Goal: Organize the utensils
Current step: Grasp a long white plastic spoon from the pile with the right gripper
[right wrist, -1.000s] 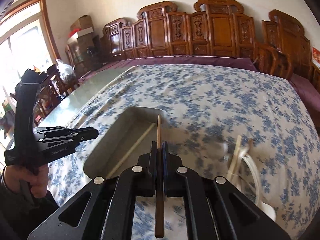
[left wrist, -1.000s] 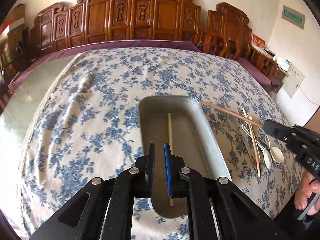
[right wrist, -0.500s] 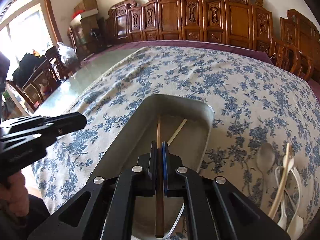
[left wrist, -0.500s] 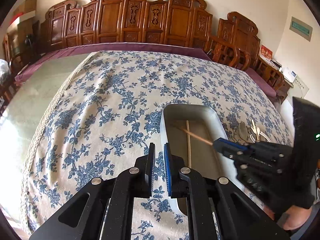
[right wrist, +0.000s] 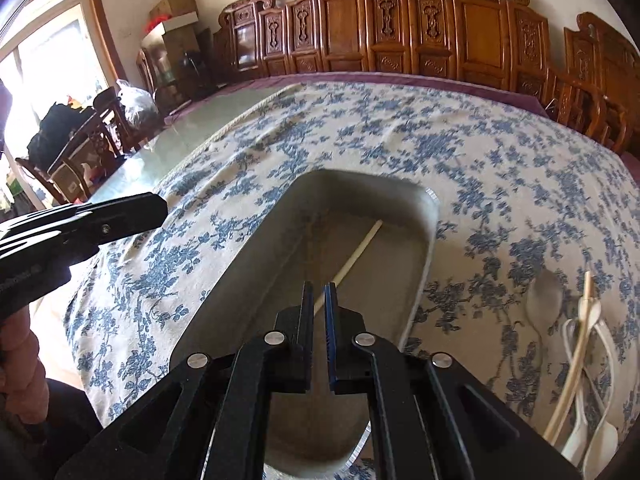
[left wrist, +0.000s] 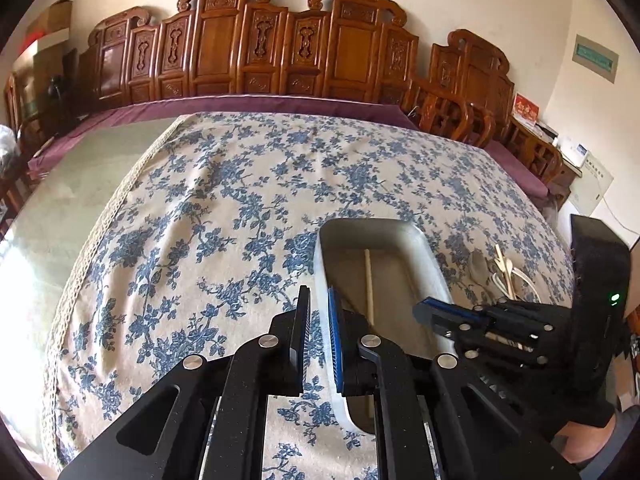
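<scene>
A grey oblong tray lies on the flowered tablecloth and holds a pale chopstick; the tray and chopstick also show in the left wrist view. My right gripper hovers over the tray's near half, jaws slightly apart, nothing between them. My left gripper sits at the tray's left rim, jaws slightly apart and empty. Right of the tray lie spoons and chopsticks, also in the left wrist view. The dark chopstick held earlier is not visible.
The blue-flowered tablecloth covers most of a large glass-topped table. Carved wooden chairs line the far side. Chairs and bags stand to the left by a window.
My right gripper held a dark chopstick over the tray and has now opened slightly; the chopstick is gone from its jaws. My left gripper shifted to the tray's left rim.
</scene>
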The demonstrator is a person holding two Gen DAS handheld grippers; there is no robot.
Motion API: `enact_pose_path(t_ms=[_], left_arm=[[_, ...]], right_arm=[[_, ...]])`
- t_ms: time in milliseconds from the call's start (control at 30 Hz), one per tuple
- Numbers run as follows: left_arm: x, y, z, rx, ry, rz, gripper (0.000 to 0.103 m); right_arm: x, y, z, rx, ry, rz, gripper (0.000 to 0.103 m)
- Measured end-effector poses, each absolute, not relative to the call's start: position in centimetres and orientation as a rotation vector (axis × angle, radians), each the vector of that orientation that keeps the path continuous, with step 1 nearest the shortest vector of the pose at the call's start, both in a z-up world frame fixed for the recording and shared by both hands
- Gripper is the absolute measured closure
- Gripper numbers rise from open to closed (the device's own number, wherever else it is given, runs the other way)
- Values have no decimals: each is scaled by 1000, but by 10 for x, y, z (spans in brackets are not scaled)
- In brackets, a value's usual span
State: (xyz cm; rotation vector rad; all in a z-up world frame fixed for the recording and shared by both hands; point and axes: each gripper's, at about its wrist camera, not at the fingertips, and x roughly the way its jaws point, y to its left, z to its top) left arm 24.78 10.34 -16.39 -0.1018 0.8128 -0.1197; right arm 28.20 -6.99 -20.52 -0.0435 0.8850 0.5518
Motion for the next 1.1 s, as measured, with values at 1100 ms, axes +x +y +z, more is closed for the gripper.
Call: enact_pose_path(t_ms=[1100], left_arm=[[216,-39,-168,10,816,-319,66]], right_arm=[[294,-299,-258,-132,1024,241,84]])
